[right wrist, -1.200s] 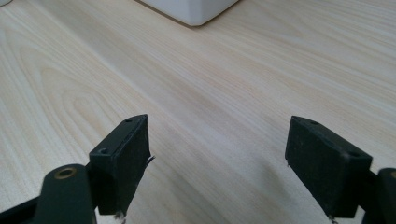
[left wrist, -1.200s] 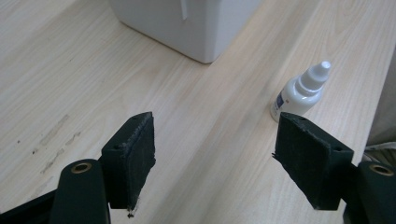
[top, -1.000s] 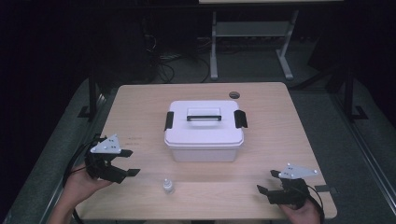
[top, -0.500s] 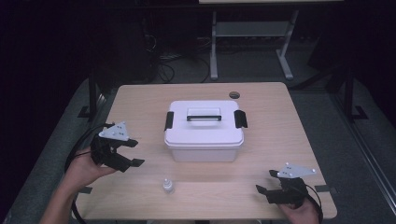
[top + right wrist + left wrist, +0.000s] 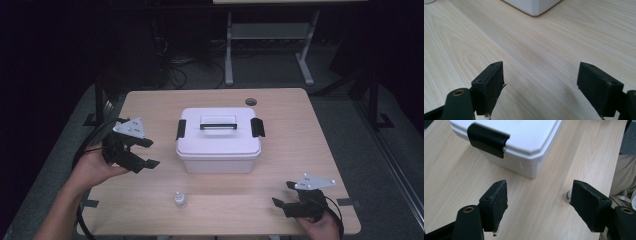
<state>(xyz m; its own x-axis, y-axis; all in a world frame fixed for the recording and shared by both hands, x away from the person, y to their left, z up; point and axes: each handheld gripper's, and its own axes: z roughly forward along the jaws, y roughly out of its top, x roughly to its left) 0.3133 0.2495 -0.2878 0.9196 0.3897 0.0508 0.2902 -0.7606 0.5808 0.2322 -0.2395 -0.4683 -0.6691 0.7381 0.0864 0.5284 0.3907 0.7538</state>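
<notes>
Left gripper: one black two-jaw hand-held left gripper [image 5: 149, 153] with a grey three-cornered plate, held above the left part of the table, just left of the box. Jaws spread wide with bare tabletop between them; nothing gripped.
Left hand: one hand [image 5: 92, 167] holds that gripper from below, forearm coming in from the bottom left corner.
Table: one rectangular light wood-grain table [image 5: 300, 135], with one small round dark hole [image 5: 251, 102] near its far edge.
Dropper bottle: one small clear plastic bottle with a white cap [image 5: 180, 199], upright near the front edge, apart from the box and between the two grippers (in the left gripper view it is mostly hidden behind the right-hand jaw).
Storage box: one white rectangular plastic storage box with lid on [image 5: 218, 141], at the middle of the table.
Latches: two black side latches, counted: left [image 5: 181, 129], right [image 5: 257, 127]. The left one is close ahead in the left gripper view [image 5: 487, 140].
Lid handle: one black bar handle [image 5: 218, 124], lying flat on the lid.
Right gripper: one matching black right gripper [image 5: 282, 194], low at the front right corner of the table, well apart from the box. Jaws wide apart, holding nothing.
</notes>
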